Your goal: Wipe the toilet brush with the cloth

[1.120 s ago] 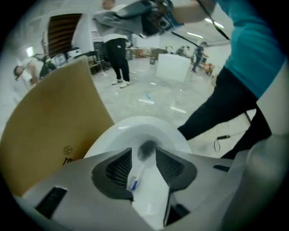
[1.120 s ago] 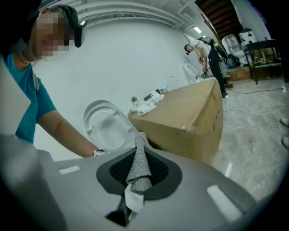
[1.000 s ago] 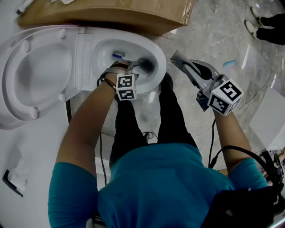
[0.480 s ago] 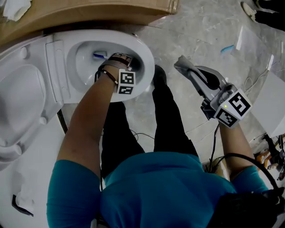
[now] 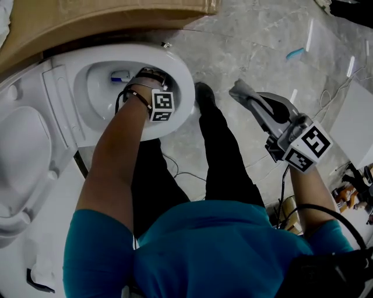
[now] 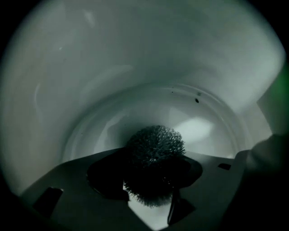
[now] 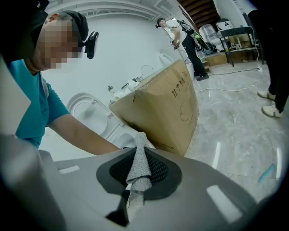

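Note:
In the left gripper view the toilet brush [image 6: 156, 144] shows as a dark round bristle head between the jaws of my left gripper [image 6: 151, 169], low in the white toilet bowl [image 6: 135, 67]. The bristles touch both pads; the jaws stand wide and have just been closing a little on them. In the head view my left gripper [image 5: 150, 78] reaches straight down into the bowl [image 5: 182, 78] and the brush is hidden. My right gripper [image 5: 247, 99] hovers right of the toilet, shut on a grey cloth [image 5: 238, 90]. The cloth [image 7: 139, 162] pokes up between the pads of my right gripper [image 7: 140, 180].
A brown cardboard box [image 5: 87, 17] stands behind the toilet. The raised toilet lid [image 5: 23, 151] lies at the left. A small blue object [image 5: 120, 75] sits in the bowl. The person's legs stand between the grippers. Cables and gear [image 5: 349, 186] lie at the right, and other people stand at the back.
My left gripper has gone down from the rim into the bowl, taking the brush head out of the head view. My right gripper, with the cloth, has drifted a little lower and to the right.

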A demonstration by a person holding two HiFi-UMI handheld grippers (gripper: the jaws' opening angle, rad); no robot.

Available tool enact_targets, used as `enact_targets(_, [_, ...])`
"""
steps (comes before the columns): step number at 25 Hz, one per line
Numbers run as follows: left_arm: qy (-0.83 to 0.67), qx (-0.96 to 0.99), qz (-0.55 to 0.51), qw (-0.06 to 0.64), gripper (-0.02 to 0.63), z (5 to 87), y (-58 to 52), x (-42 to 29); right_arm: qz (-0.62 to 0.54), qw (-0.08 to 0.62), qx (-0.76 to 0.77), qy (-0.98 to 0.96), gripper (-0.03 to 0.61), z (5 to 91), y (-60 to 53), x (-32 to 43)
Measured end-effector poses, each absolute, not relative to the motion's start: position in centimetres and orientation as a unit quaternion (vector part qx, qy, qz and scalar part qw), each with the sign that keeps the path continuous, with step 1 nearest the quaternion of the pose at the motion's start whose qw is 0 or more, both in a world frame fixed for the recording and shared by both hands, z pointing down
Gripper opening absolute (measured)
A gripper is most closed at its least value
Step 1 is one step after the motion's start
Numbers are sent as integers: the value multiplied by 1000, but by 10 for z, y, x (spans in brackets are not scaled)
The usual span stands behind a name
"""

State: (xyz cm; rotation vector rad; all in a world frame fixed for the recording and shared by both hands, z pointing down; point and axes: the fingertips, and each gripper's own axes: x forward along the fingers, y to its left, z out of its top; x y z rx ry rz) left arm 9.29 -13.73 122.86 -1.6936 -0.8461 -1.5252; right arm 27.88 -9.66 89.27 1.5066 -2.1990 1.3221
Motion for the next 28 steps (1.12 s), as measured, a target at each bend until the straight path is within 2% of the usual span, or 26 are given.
enact_targets(5, [-278,-696,-577,327,242,1184,-155,108,441,81,502,-739,26,873,-105,277])
enact_targets(11, [-130,-763,-558,300,221,1088,-216,110,414,69,494,-762,26,834,-130,261])
enact_targets(15, [-29,-808,-538,238,209,1012,-246,99,393,70,491,-774,26,791,-140,252])
enact_targets(21, [131,-861,-482,99,193,899,-292,72,359,70,488,-792,26,729,-156,240])
enact_targets(28, [217,-875,-428,63,193,772,-313,35,330,57,477,-813,26,654,-175,219])
